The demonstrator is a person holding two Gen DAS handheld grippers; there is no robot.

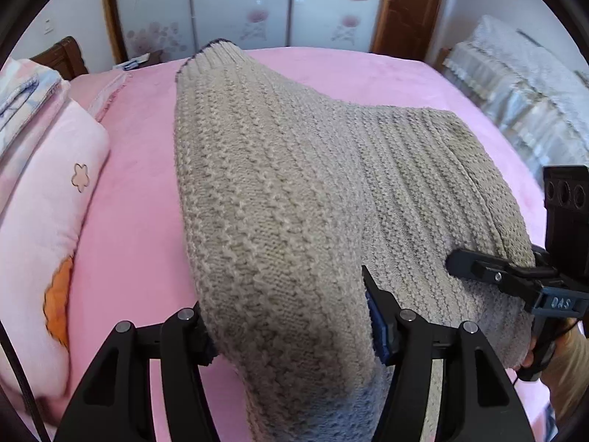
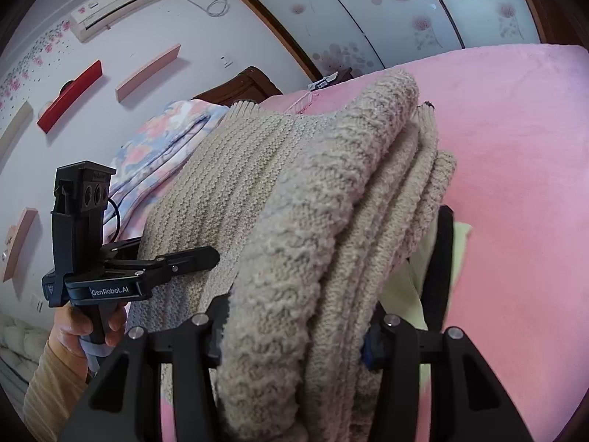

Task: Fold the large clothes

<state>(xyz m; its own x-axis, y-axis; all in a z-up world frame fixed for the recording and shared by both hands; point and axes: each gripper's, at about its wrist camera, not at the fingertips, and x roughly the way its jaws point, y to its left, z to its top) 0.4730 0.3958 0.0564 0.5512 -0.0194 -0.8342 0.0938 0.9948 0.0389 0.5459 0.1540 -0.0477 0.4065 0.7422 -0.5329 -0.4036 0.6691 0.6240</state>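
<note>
Sweater [image 1: 279, 199] folded thick, long axis running away across pink bed [image 1: 140, 191]; left claw [image 1: 291, 331] and right claw [image 2: 294, 331] each clamp near end.

My bed [image 1: 147, 184] is covered with a plain pink sheet. At its left edge lies a pink pillow [image 1: 48, 221] with a small flower print, and a folded floral blanket [image 1: 22, 92] sits at the far left corner. The beige knit sweater [image 1: 279, 202] hangs over the sheet.
</note>
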